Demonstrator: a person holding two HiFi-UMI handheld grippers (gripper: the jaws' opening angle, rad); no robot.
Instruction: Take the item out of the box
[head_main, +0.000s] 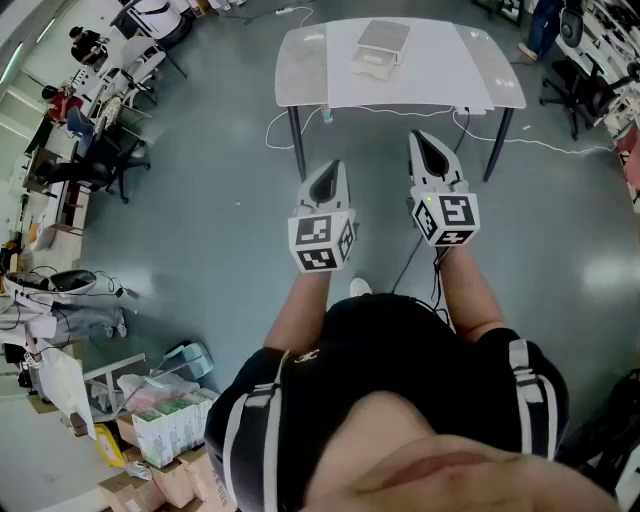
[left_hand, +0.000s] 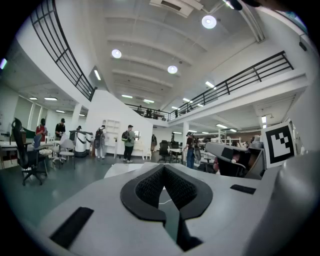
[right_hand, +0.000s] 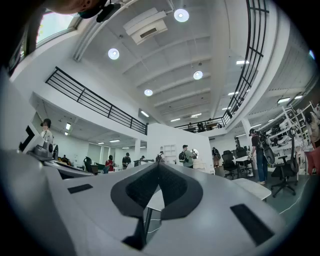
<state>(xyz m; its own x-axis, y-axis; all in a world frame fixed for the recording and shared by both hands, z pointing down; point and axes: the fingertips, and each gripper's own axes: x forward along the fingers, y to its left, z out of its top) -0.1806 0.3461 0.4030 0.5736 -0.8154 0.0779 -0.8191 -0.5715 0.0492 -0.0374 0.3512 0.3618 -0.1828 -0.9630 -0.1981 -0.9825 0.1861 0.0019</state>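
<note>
The left gripper (head_main: 328, 178) and right gripper (head_main: 428, 152) are held side by side at waist height in front of the person, both pointing ahead toward the table and well short of it. In the left gripper view the left gripper (left_hand: 163, 167) has its dark ribbed pads meeting at the tips with nothing between them, only the floor showing through the gap lower down. The right gripper (right_hand: 158, 165) is likewise closed to a point and empty. Below them spreads the grey-green floor (head_main: 200, 150) of a large open hall. Ahead stands the white table (head_main: 300, 70) on dark legs, well apart from both grippers. The box (head_main: 380, 45) sits on the far middle of the tabletop, a pale, flat carton with a greyer top. From this distance its lid looks shut, though that is hard to be sure of, and its contents cannot be made out. At the lower left of the head view a stack of cartons (head_main: 165, 425) lies on the floor beside the person. A thin white cable (head_main: 520, 140) trails across the floor under and beside the table. Each gripper carries its marker cube nearest the person's wrists.
</note>
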